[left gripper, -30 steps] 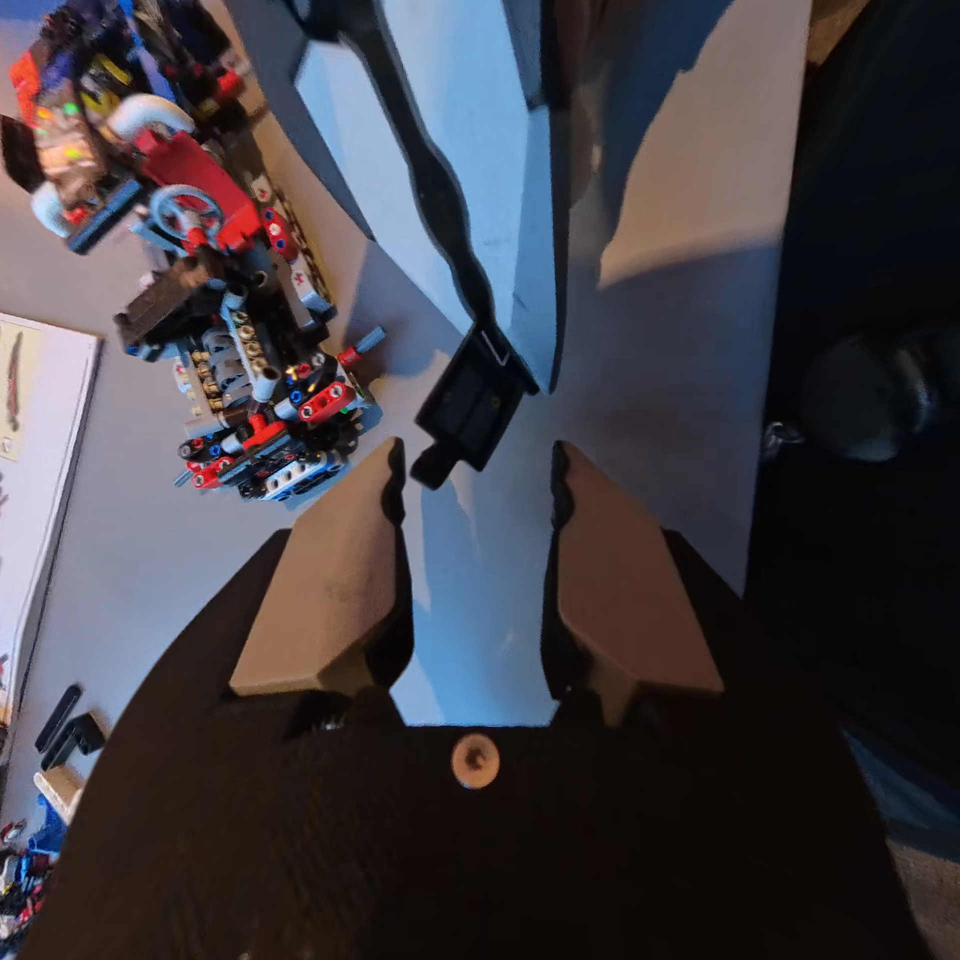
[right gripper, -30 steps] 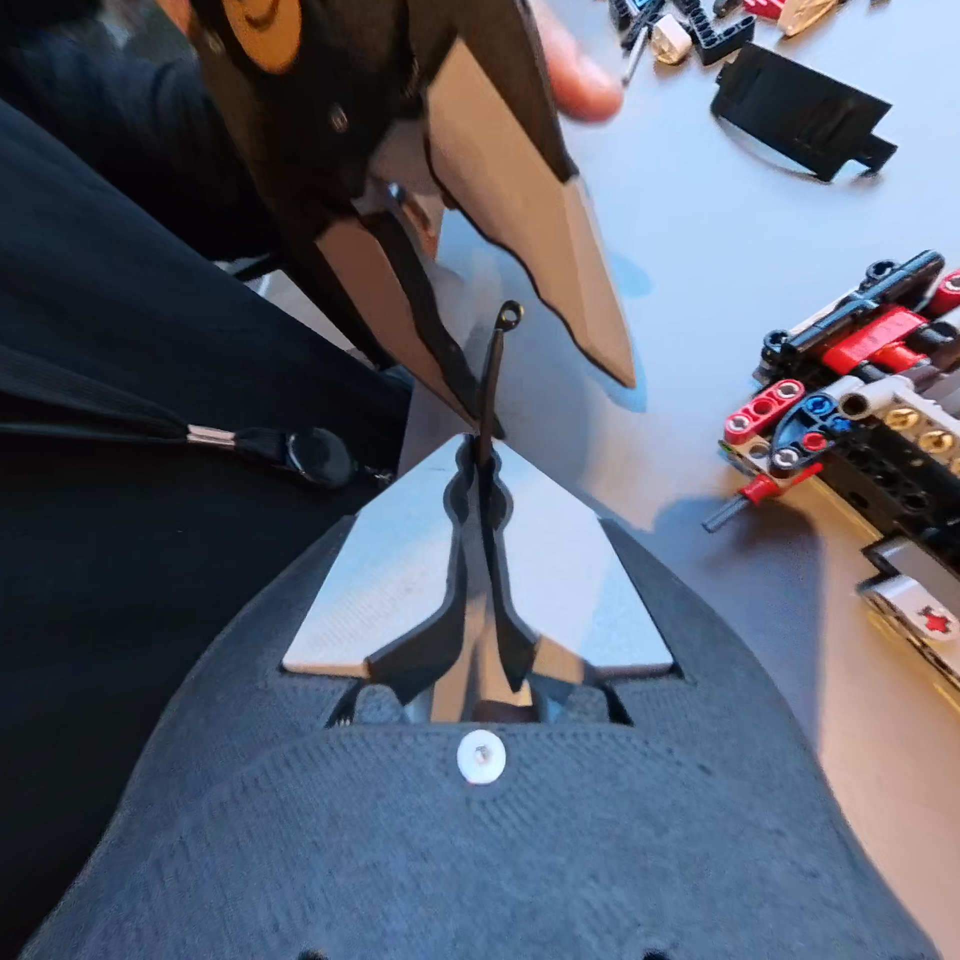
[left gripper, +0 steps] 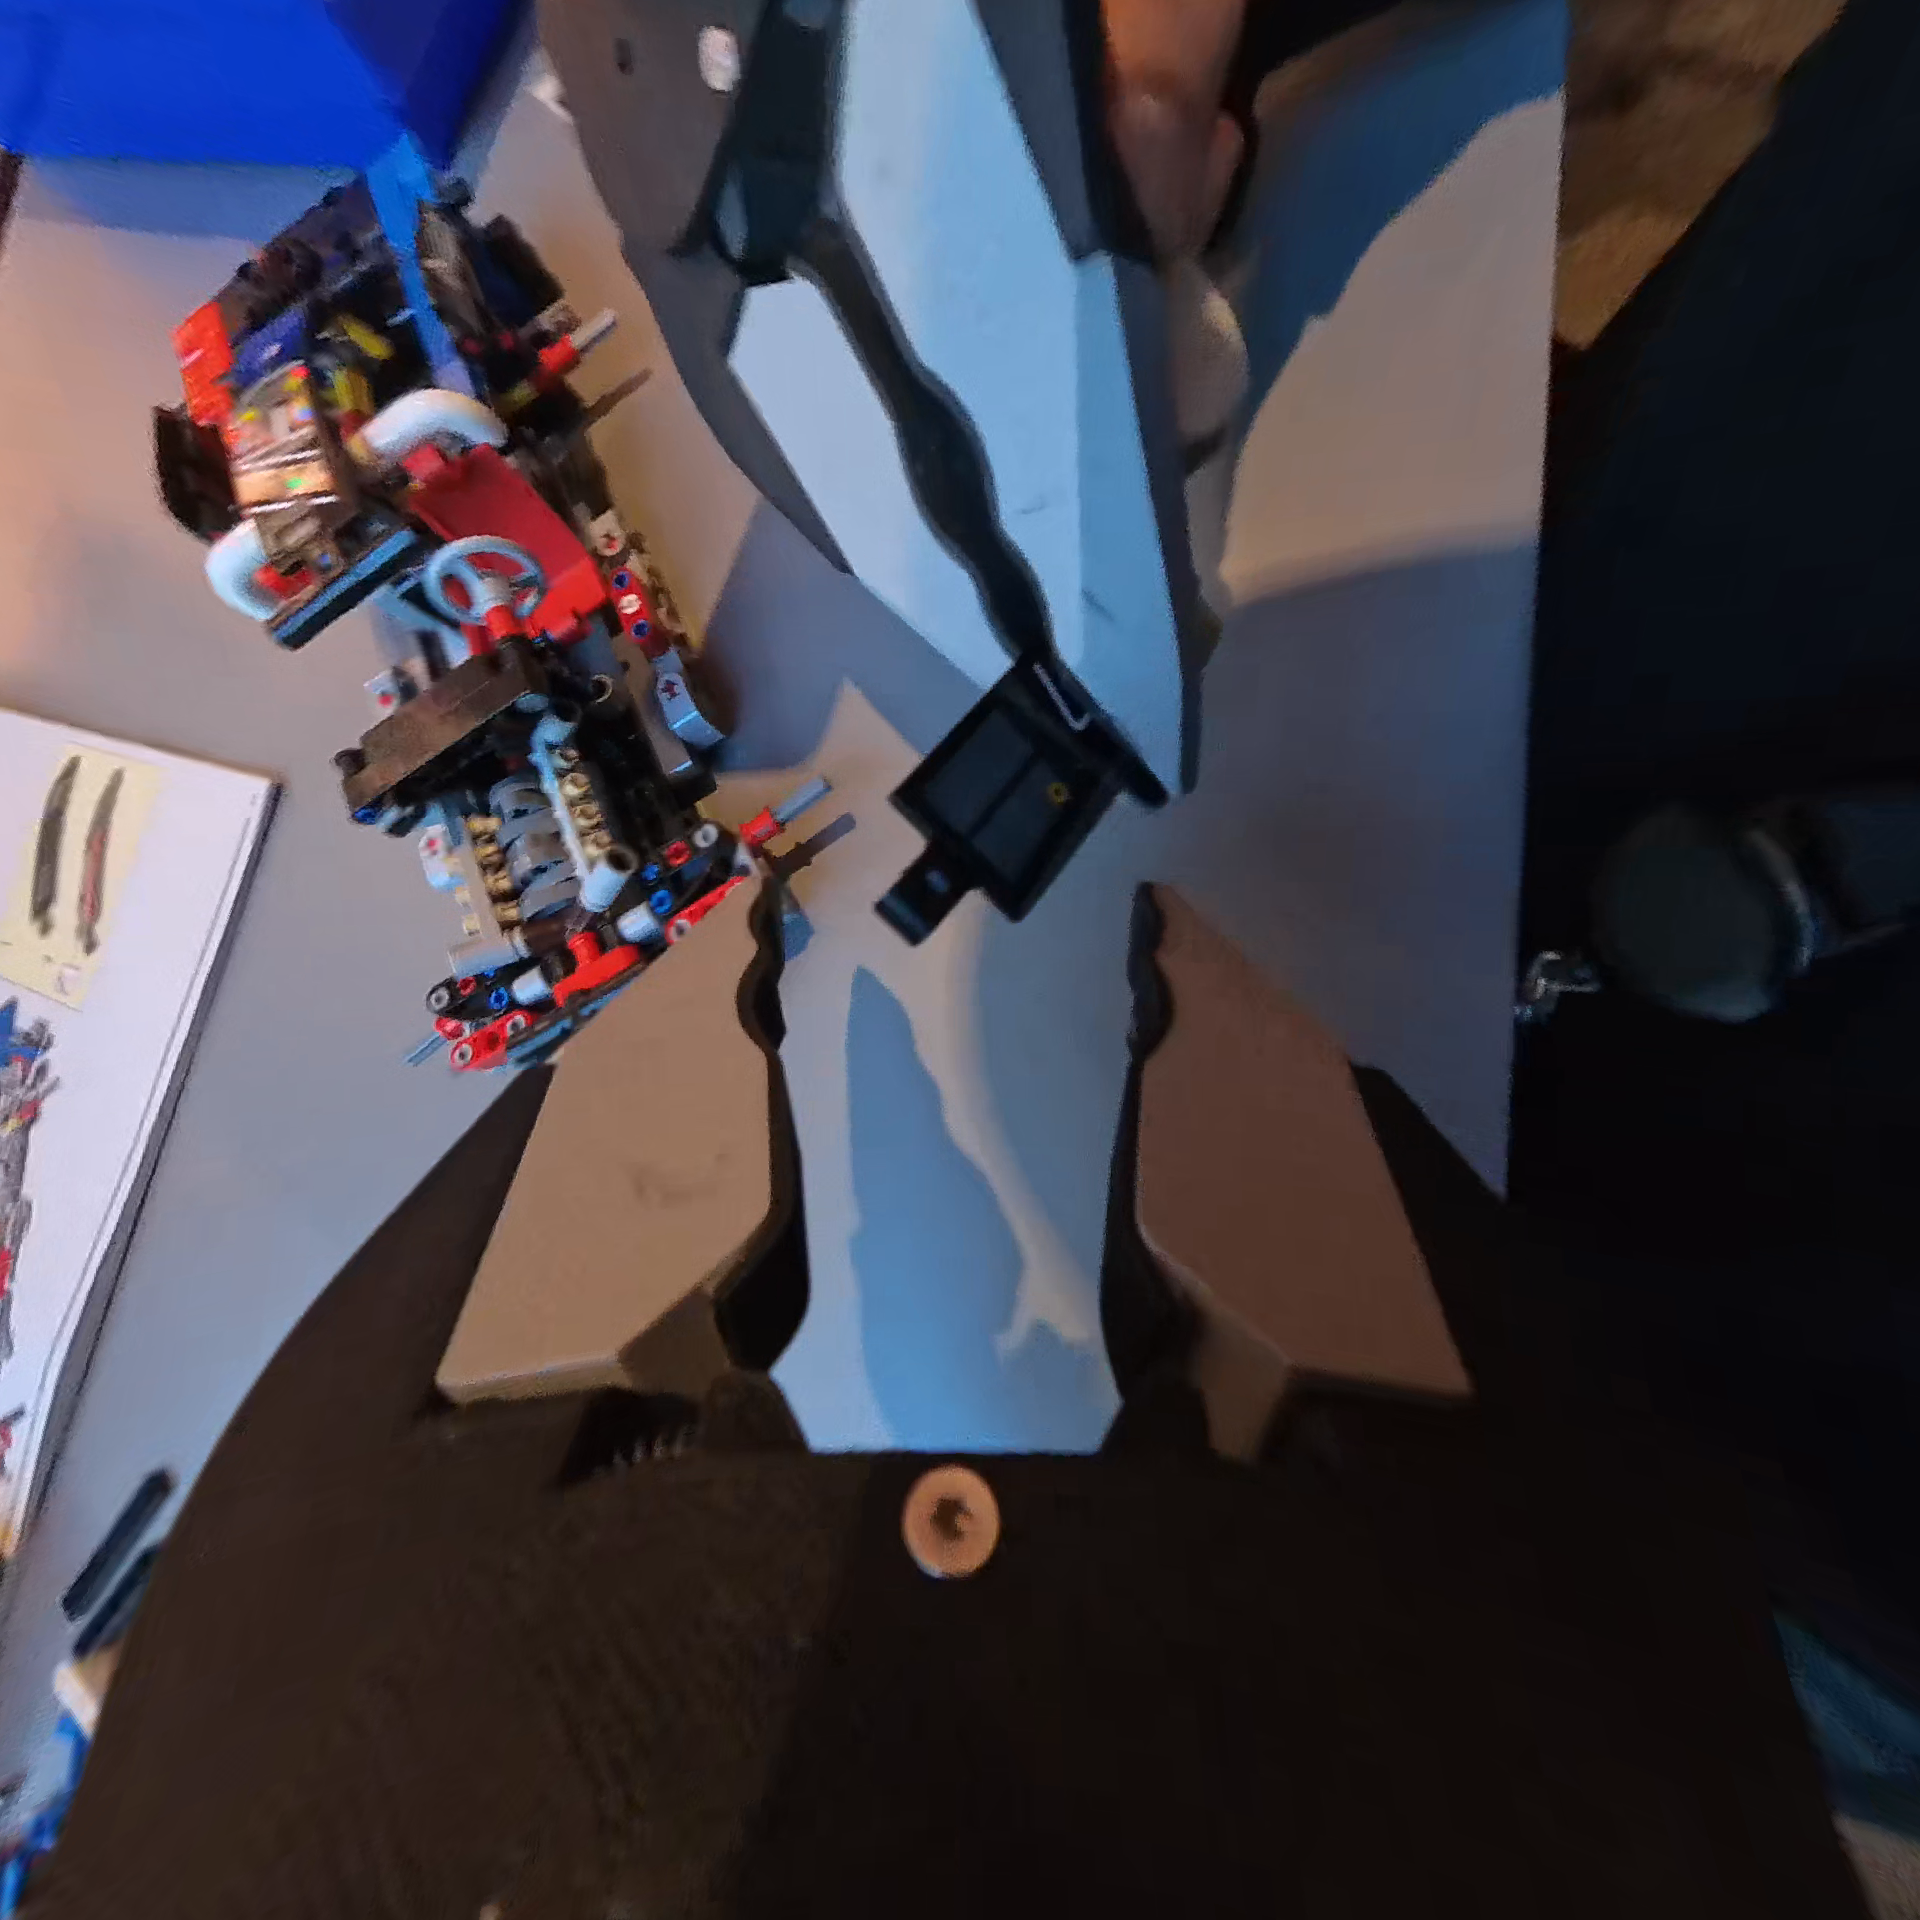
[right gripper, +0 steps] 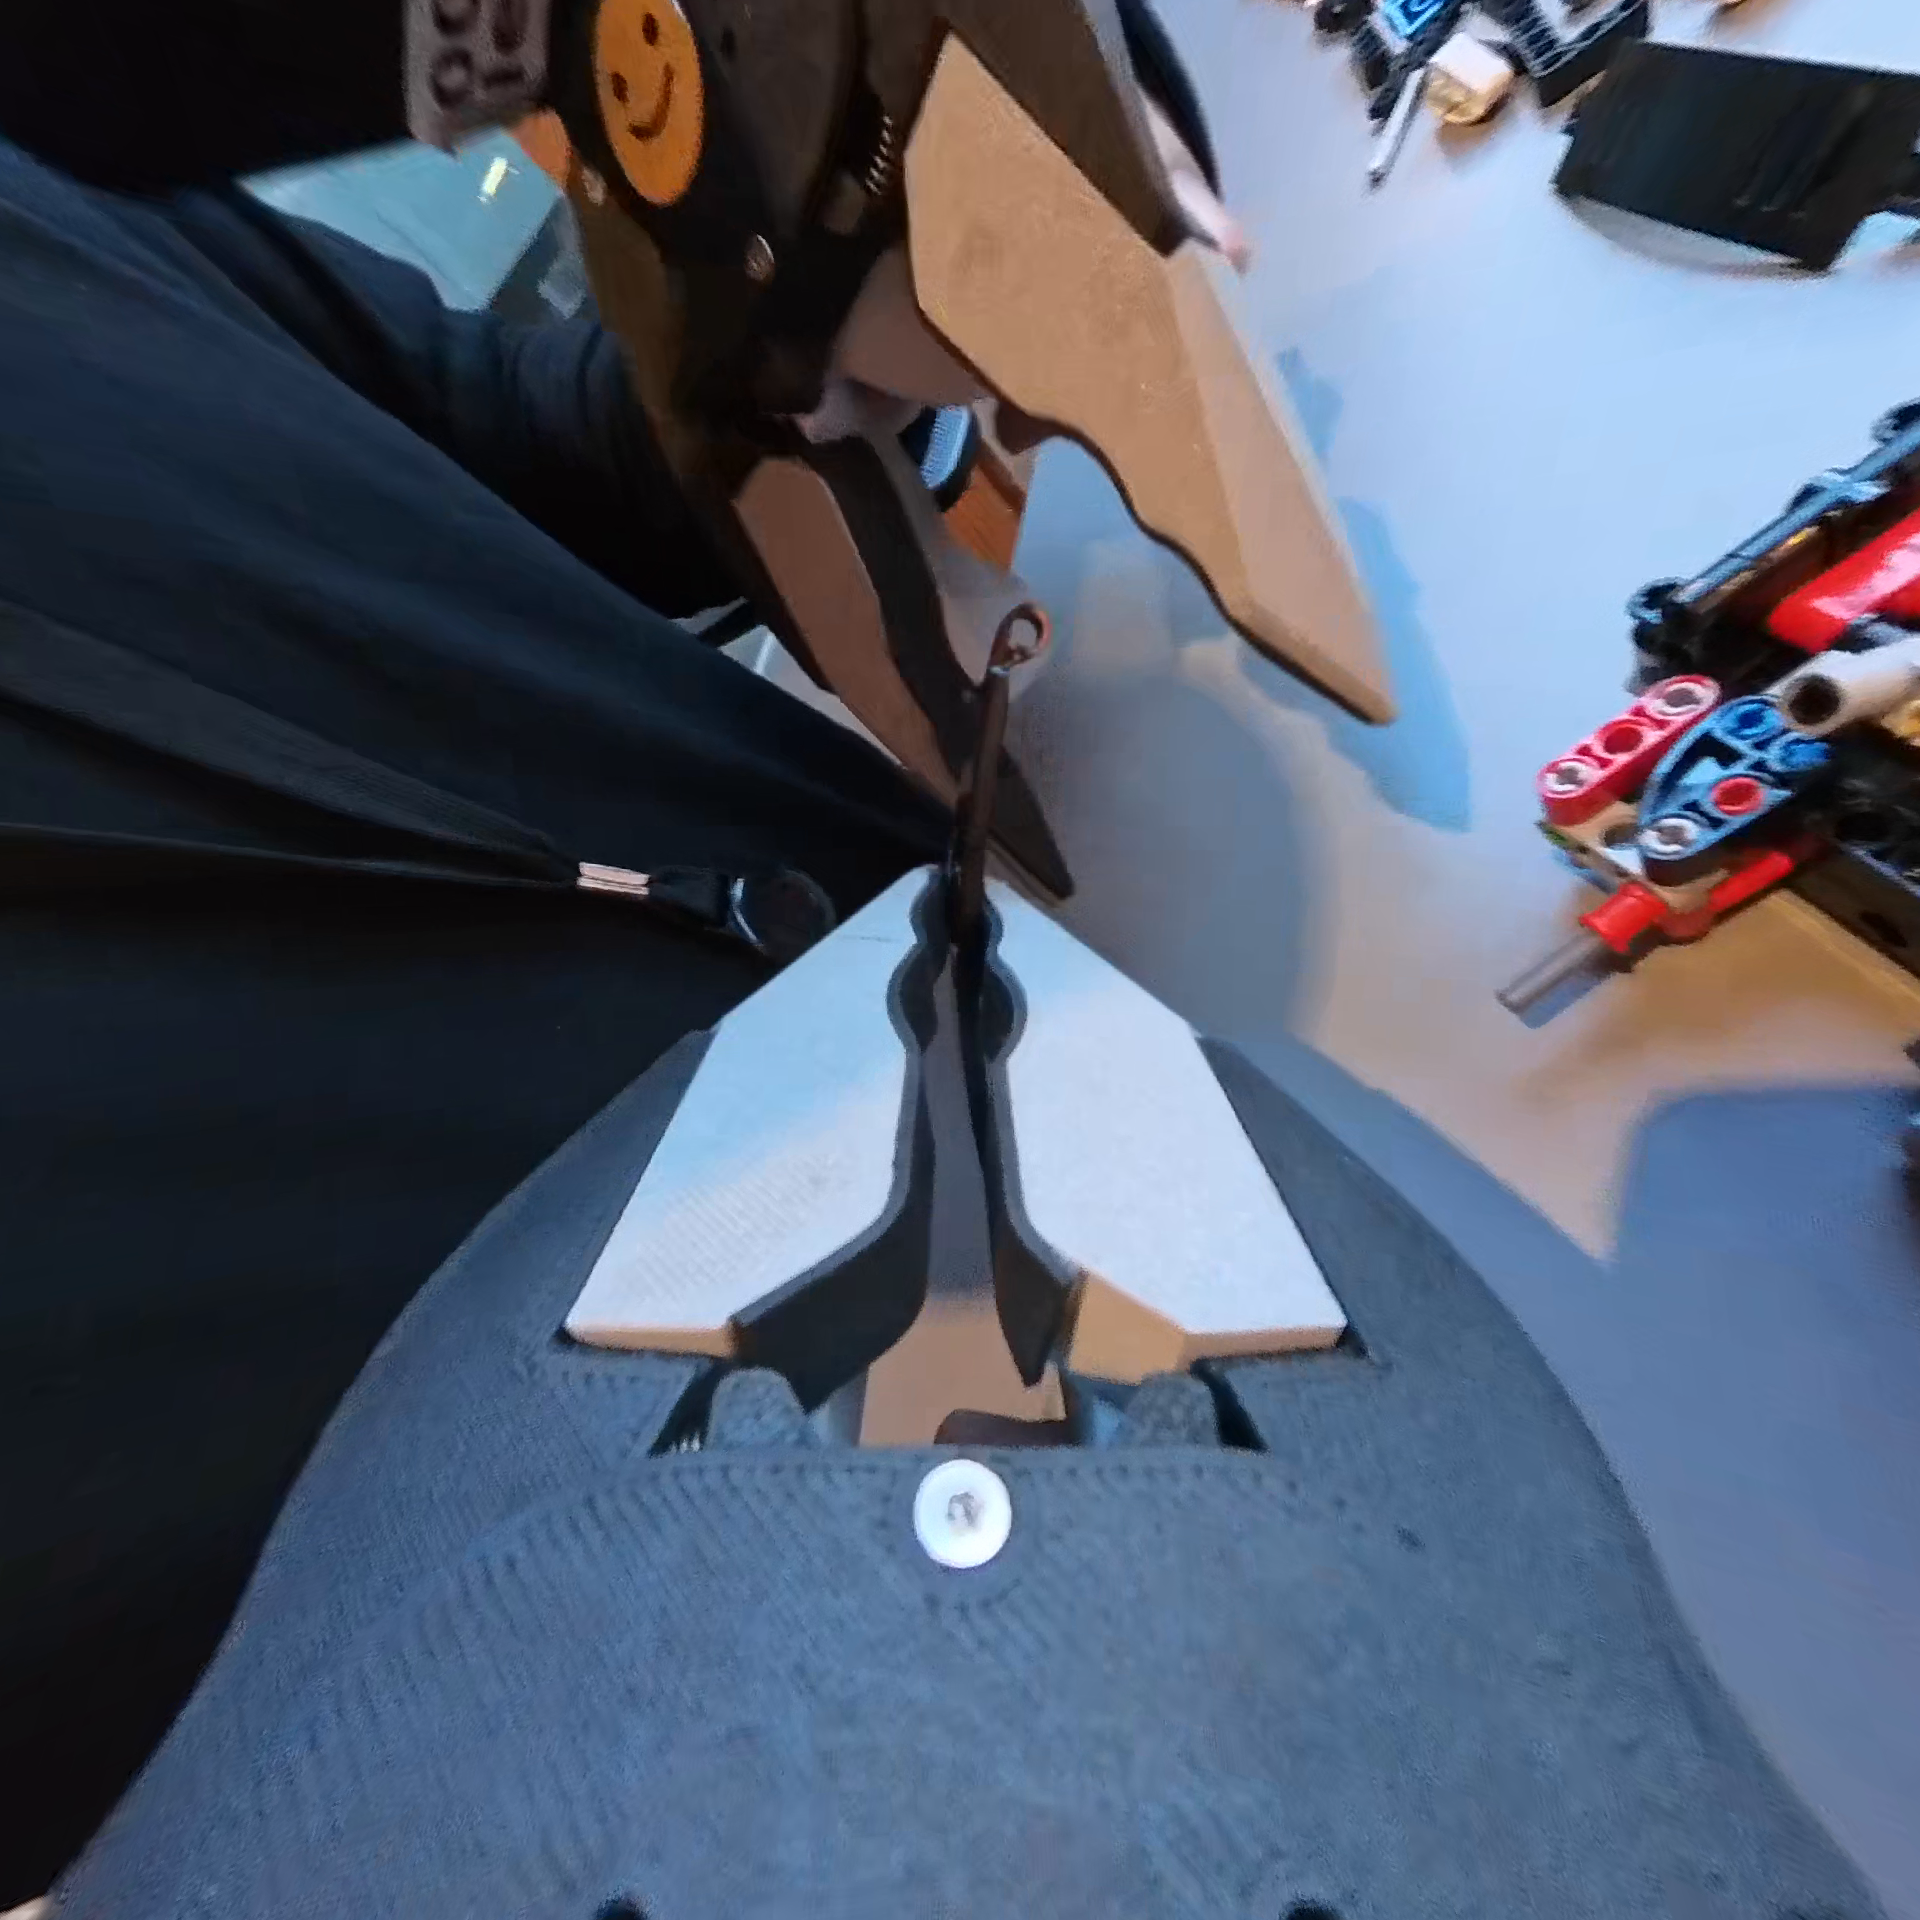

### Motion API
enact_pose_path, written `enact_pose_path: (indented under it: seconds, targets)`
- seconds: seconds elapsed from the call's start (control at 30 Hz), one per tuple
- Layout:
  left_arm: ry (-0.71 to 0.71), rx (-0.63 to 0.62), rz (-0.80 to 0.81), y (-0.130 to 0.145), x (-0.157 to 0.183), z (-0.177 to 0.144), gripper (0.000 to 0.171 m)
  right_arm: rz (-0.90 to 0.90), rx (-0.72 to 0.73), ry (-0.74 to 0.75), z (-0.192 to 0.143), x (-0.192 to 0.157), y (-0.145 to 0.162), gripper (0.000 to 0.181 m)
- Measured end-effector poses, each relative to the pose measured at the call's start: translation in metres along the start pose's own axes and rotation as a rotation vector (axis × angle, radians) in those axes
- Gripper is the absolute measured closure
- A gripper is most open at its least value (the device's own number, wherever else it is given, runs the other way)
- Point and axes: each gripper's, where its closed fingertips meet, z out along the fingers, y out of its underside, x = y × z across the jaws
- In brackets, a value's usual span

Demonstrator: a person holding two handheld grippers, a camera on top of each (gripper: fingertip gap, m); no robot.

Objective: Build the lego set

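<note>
The left tool (left gripper: 956,935) sits at the bottom of its own view with its brown fingers (left gripper: 644,1164) spread wide and nothing between them. The right tool (right gripper: 961,914) is pinched tight on a flat black panel piece (left gripper: 997,800), which shows edge-on in the right wrist view as a thin dark strip, and hangs face-on at centre frame in the left view, just off the left tool's tips.

Worktop (left gripper: 1351,831) is plain grey with warm and bluish light patches; an open instruction booklet (left gripper: 114,935) lies at the left edge.

The half-built lego car (left gripper: 499,727) is upper left of the left view: red, black and grey technic bits, a pale steering wheel, exposed engine block. Another black panel (right gripper: 1745,156) lies at the upper right of the right view.
</note>
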Motion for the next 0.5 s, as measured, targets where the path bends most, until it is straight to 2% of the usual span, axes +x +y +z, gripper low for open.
enact_pose_path:
  seconds: [0.03,0.07,0.2,0.27,0.37,0.5]
  targets:
    - [0.023,-0.008,0.026,0.000,0.005,0.003,0.108,0.008,0.004,-0.020,0.000,-0.002,0.000,0.181]
    - [0.044,-0.010,0.043,-0.001,0.009,0.005,0.114,0.017,0.009,-0.039,-0.001,-0.004,-0.001,0.181]
    - [0.109,0.006,0.074,-0.005,0.021,0.008,0.171,0.058,0.052,-0.093,-0.010,-0.006,-0.006,0.181]
    - [0.132,0.034,0.004,-0.010,0.021,0.009,0.171,0.065,0.060,-0.076,-0.014,-0.002,-0.007,0.181]
    - [0.133,0.027,-0.105,-0.004,0.011,0.014,0.171,0.069,0.065,-0.071,-0.019,0.000,-0.008,0.181]
    - [0.113,0.089,-0.129,-0.007,0.006,0.004,0.171,0.085,0.075,-0.061,-0.024,0.003,-0.007,0.181]
